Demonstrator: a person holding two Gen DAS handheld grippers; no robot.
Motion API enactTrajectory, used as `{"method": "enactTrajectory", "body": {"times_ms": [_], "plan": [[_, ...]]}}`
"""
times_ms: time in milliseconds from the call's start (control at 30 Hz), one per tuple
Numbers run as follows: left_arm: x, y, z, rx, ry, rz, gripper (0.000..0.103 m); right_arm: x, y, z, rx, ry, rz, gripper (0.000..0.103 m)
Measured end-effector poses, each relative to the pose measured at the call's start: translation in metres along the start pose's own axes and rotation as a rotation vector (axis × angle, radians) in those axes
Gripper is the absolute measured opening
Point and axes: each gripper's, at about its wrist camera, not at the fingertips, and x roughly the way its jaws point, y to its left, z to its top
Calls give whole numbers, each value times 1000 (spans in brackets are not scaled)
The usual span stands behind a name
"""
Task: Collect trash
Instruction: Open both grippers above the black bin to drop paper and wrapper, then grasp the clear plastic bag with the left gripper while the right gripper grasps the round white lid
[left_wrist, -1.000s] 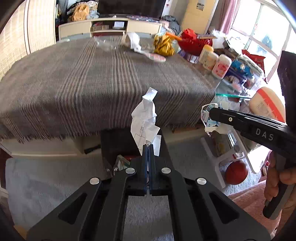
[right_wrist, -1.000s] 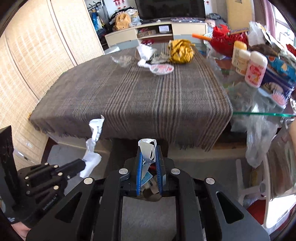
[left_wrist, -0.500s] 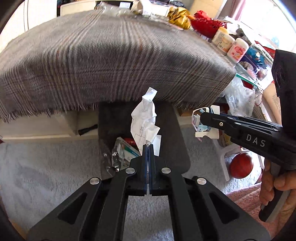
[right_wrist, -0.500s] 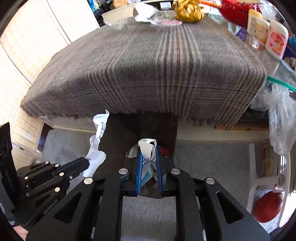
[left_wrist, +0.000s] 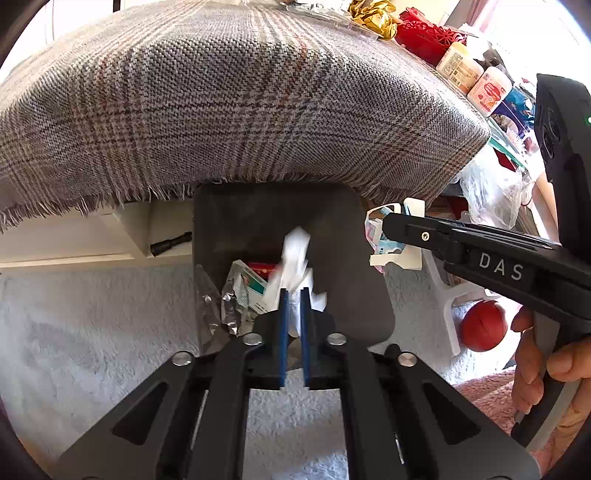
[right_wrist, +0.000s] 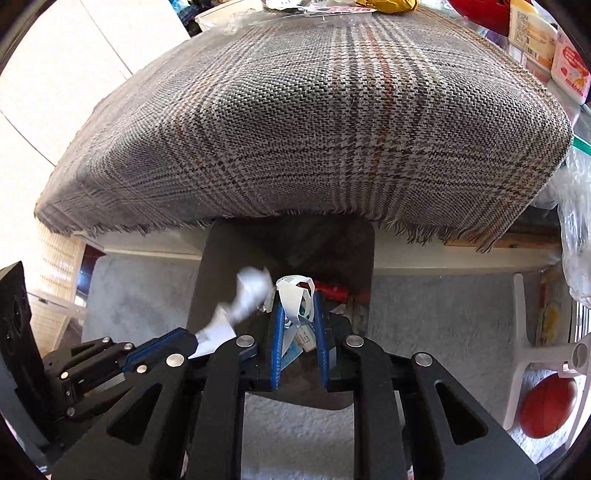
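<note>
A dark grey bin (left_wrist: 332, 221) stands on the carpet under the table edge, with wrappers (left_wrist: 243, 288) inside; it also shows in the right wrist view (right_wrist: 221, 258). My left gripper (left_wrist: 293, 291) hangs over the bin with its jaws slightly apart; the white crumpled paper (left_wrist: 295, 254) is blurred and dropping between them, seen too in the right wrist view (right_wrist: 247, 291). My right gripper (right_wrist: 297, 314) is shut on a white and blue wrapper (right_wrist: 295, 299) over the bin; it appears in the left wrist view (left_wrist: 384, 236).
The table with a plaid cloth (left_wrist: 240, 103) overhangs the bin. Gold foil (left_wrist: 373, 14), a red basket (left_wrist: 424, 33) and bottles (left_wrist: 487, 88) sit at its far side. A red ball (left_wrist: 484, 325) lies under a white stool on the right.
Both grippers dropped low over the bin. My left gripper's jaws parted and the white paper is slipping down out of them. The right still holds its wrapper.
</note>
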Motion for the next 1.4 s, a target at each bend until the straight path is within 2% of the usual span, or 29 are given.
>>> {"method": "enactTrajectory", "body": {"times_ms": [67,100,167,200,233,267,300,367,400,467,600,700,900,1033,1200,1400], "plan": [[-2,0,0,0,-9,1,20,0,-1,0,5,-3,-4,26],[-4,1,0,0,-17,4,23,0,-1,1,8,-6,-1,40],[-8,2,1,1,-34,12,26,-3,-3,1,13,-18,6,59],[-11,2,1,4,-40,20,27,-4,-4,2,16,-23,6,59],[-13,2,1,7,-45,26,32,-6,-5,2,19,-28,2,59],[-16,2,2,9,-53,32,42,-9,-6,3,22,-34,0,64],[-21,2,2,9,-66,40,49,-13,-7,4,26,-40,-3,74],[-29,3,3,6,-89,52,75,-21,-11,4,35,-62,-15,88],[-34,3,3,3,-104,56,81,-26,-13,5,41,-75,-24,96],[-46,5,6,-10,-132,59,95,-36,-19,5,56,-96,-28,100],[-67,6,16,-7,-149,62,95,-56,-28,12,67,-92,9,100],[-84,6,32,8,-164,87,95,-85,-33,27,51,-153,-18,100],[-113,11,81,6,-207,102,95,-127,-37,69,55,-245,-26,100],[-131,18,125,2,-252,121,95,-142,-37,102,41,-294,-41,100],[-139,19,180,36,-288,147,95,-139,-32,144,-28,-333,-71,100],[-121,29,236,23,-287,210,95,-94,-34,181,-62,-293,-92,100]]}}
